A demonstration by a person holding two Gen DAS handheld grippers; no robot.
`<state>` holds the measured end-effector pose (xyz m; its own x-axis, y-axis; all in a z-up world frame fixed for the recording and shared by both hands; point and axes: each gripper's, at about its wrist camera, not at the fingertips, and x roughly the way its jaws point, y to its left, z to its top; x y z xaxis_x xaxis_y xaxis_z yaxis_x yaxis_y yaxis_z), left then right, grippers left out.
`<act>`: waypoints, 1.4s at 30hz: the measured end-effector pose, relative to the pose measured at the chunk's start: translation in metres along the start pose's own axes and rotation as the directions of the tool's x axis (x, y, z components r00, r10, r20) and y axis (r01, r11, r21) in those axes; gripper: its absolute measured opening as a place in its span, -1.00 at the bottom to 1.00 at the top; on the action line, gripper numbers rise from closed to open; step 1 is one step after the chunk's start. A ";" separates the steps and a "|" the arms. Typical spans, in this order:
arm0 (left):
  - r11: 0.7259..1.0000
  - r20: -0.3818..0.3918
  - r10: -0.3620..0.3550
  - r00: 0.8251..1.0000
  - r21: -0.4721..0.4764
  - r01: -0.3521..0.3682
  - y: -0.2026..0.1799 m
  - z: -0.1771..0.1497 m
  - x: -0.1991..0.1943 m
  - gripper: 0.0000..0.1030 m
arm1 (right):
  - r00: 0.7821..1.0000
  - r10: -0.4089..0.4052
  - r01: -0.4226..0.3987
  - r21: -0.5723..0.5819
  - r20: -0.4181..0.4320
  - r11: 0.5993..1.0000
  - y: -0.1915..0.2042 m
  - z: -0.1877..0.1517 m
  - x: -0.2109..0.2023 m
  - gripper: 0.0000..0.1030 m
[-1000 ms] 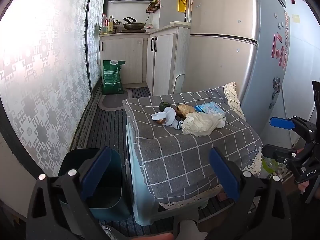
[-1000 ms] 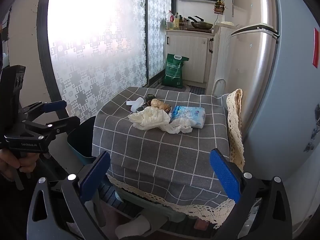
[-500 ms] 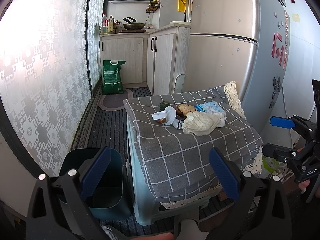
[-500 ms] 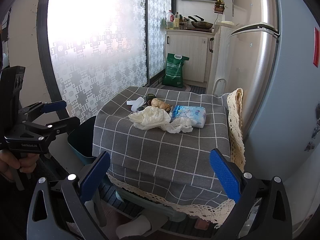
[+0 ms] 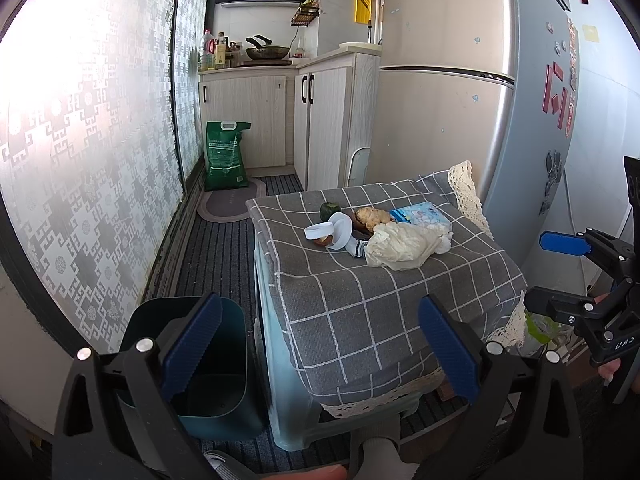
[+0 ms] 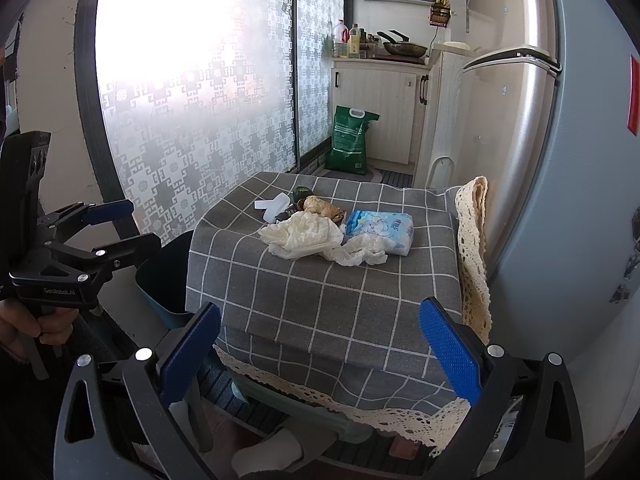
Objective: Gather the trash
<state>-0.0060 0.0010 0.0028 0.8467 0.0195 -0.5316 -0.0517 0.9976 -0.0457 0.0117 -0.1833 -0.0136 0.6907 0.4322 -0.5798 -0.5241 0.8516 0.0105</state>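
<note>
A pile of trash lies on a low table with a grey checked cloth [image 5: 360, 304] [image 6: 320, 300]: a crumpled cream plastic bag [image 5: 400, 246] [image 6: 304, 234], a white tissue wad [image 6: 360, 254], white lids [image 5: 330, 232] [image 6: 272, 204], a brown food scrap [image 5: 370, 216] [image 6: 320, 206] and a green fruit [image 5: 329, 210] [image 6: 302, 192]. A blue tissue pack [image 5: 420, 214] [image 6: 380, 228] lies beside them. A dark teal bin [image 5: 192, 360] [image 6: 164, 280] stands on the floor left of the table. My left gripper [image 5: 320, 352] and right gripper [image 6: 320, 356] are both open, held before the table's near edge, holding nothing.
A silver fridge [image 5: 460, 100] [image 6: 560, 160] stands right of the table. A patterned glass door [image 5: 80, 140] runs along the left. A green sack [image 5: 224, 156] leans by the cabinets [image 5: 320, 120] at the back. Someone's socked foot [image 6: 272, 452] shows below.
Almost nothing differs; both grippers stay open and in place, with only a very slight drift of the views.
</note>
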 end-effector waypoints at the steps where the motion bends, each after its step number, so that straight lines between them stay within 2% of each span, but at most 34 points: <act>1: 1.000 0.000 0.000 1.000 0.000 0.000 0.000 0.000 0.000 0.94 | 1.000 -0.001 0.001 0.000 0.001 1.000 0.000 0.000 0.000 0.94; 42: 1.000 0.000 0.001 1.000 0.006 -0.001 -0.001 -0.001 -0.001 0.94 | 1.000 0.001 -0.001 -0.001 -0.004 1.000 0.000 -0.001 0.000 0.94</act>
<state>-0.0075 -0.0005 0.0031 0.8469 0.0209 -0.5313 -0.0496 0.9980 -0.0399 0.0112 -0.1835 -0.0144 0.6879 0.4321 -0.5831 -0.5254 0.8508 0.0106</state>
